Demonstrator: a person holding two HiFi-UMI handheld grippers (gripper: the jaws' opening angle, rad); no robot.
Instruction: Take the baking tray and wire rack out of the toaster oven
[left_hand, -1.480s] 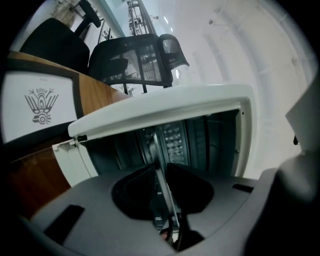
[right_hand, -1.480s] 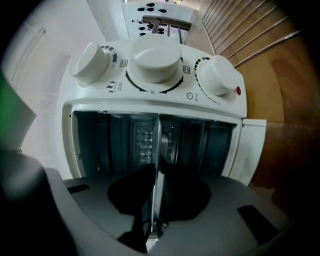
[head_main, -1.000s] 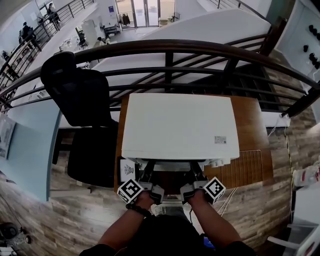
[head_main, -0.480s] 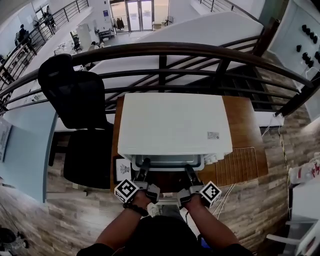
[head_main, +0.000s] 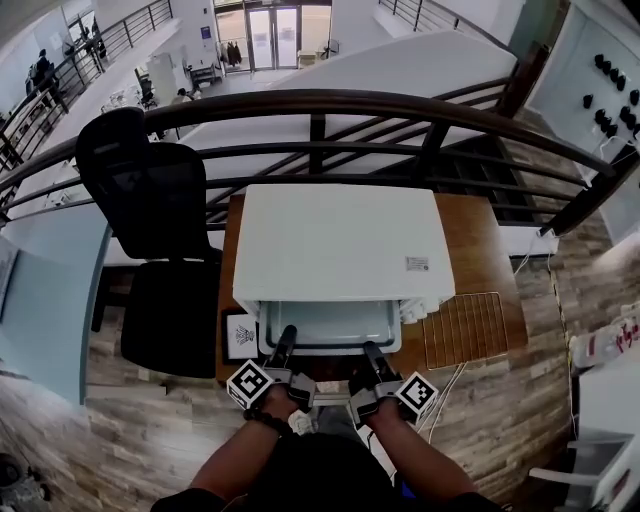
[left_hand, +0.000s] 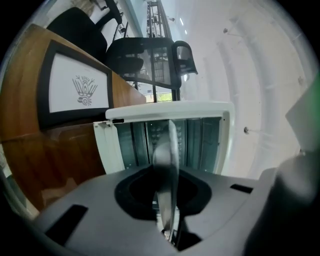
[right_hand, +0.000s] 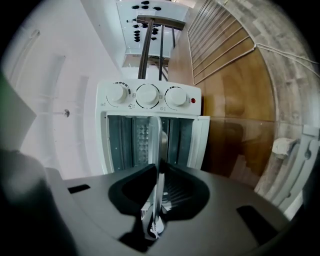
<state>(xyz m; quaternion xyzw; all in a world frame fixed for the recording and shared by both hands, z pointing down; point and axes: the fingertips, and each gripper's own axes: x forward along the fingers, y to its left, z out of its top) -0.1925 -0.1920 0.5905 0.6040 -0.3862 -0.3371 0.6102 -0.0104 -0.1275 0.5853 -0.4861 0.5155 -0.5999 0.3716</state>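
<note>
The white toaster oven (head_main: 335, 240) stands on a wooden table (head_main: 480, 240) with its glass door (right_hand: 235, 145) folded open. A pale grey baking tray (head_main: 325, 325) sticks halfway out of the oven mouth. My left gripper (head_main: 285, 338) holds the tray's front rim on the left, and its jaws have just been closing on that rim. My right gripper (head_main: 368, 350) is shut on the same rim further right. Each gripper view shows the tray edge-on (left_hand: 172, 145) (right_hand: 156, 135), pinched between the jaws of the left gripper (left_hand: 170, 165) and the right gripper (right_hand: 159, 165). The wire rack (head_main: 462, 330) lies on the table, right of the oven.
A framed card (head_main: 240, 335) stands at the oven's left front corner. A black office chair (head_main: 160, 200) is left of the table. A dark curved railing (head_main: 330, 100) runs behind it, over a drop to a lower floor. The oven's three knobs (right_hand: 147, 95) are on its right side.
The tray has slid further out of the oven toward me. Both grippers have drawn back with it.
</note>
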